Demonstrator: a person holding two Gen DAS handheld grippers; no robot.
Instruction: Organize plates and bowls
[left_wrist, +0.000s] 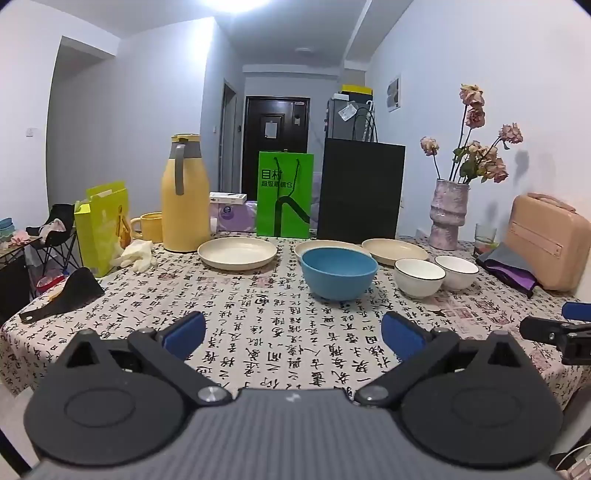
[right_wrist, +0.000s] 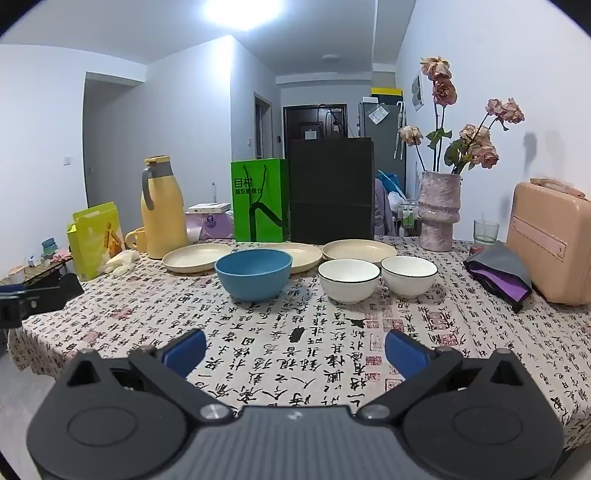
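Both grippers hang over the near edge of the table (right_wrist: 480, 332), which wears a cloth printed with black calligraphy. The left gripper (left_wrist: 293, 338) has its blue-padded jaws spread wide with nothing between them, and the right gripper (right_wrist: 295, 354) stands just the same, wide apart and empty.

The dishes sit in a loose row across the middle of the table, well apart from both grippers. A blue bowl (right_wrist: 253, 273) stands nearest the front. To its right are two white bowls with dark rims, the left white bowl (right_wrist: 348, 279) and the right white bowl (right_wrist: 409, 276), just beside each other. Behind them lie three cream plates: the left plate (right_wrist: 192, 257), the middle plate (right_wrist: 304, 256) partly hidden by the blue bowl, and the right plate (right_wrist: 359, 250).

Further back stand a yellow thermos jug (right_wrist: 162, 210), a green paper bag (right_wrist: 260, 201), a black bag (right_wrist: 331, 190) and a pink vase (right_wrist: 439, 210) of dried roses.
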